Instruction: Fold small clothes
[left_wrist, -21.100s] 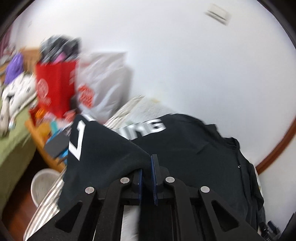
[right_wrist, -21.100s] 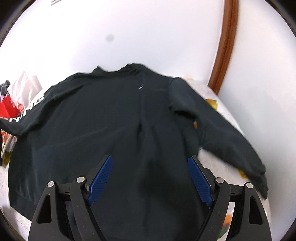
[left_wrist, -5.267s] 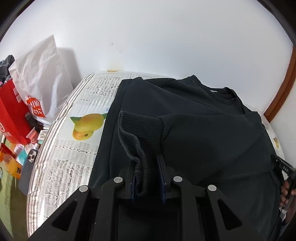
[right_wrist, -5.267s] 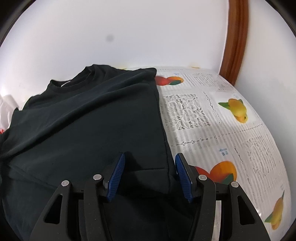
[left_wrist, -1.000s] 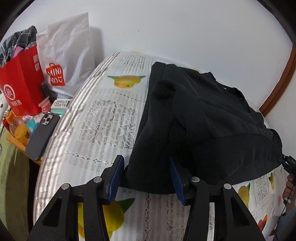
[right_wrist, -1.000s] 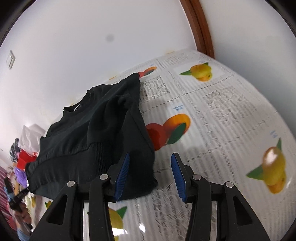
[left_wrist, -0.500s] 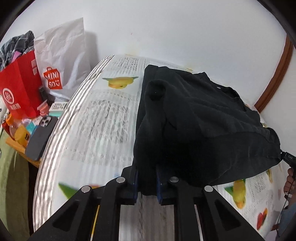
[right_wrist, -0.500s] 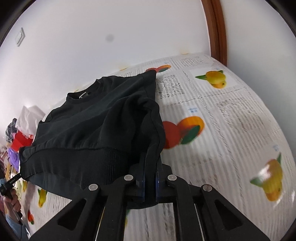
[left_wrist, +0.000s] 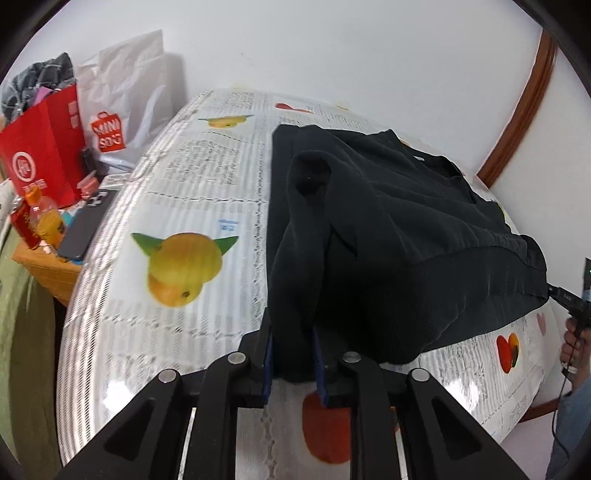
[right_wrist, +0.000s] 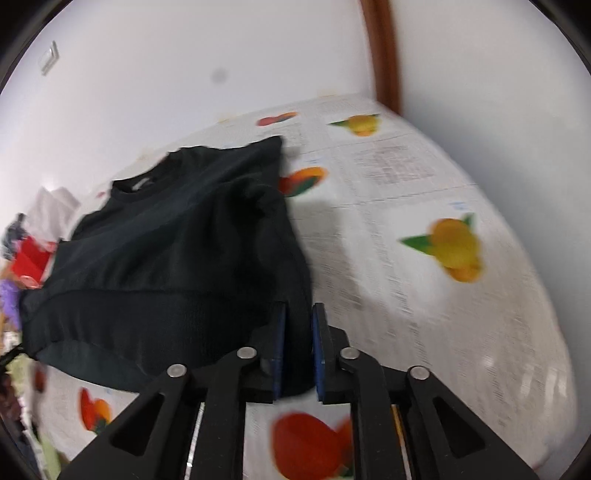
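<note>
A black sweatshirt (left_wrist: 388, 236) lies on the fruit-print tablecloth (left_wrist: 192, 192), sleeves folded in, collar at the far end. My left gripper (left_wrist: 293, 350) is shut on the sweatshirt's near left hem corner and holds it above the cloth. My right gripper (right_wrist: 298, 347) is shut on the near right hem corner of the sweatshirt (right_wrist: 177, 243). The ribbed hem hangs lifted between the two grippers, over the tablecloth (right_wrist: 424, 236). The right gripper's tip (left_wrist: 565, 295) shows at the right edge of the left wrist view.
Left of the table stand a red paper bag (left_wrist: 40, 147), a white shopping bag (left_wrist: 125, 96), a phone (left_wrist: 85, 229) and bottles on a wooden stand. White walls and a brown door frame (left_wrist: 517, 110) lie behind. The right wrist view is blurred by motion.
Both grippers closed on the near hem corners within the last second and have lifted the hem off the table, carrying it toward the collar. Sleeves were folded in earlier.
</note>
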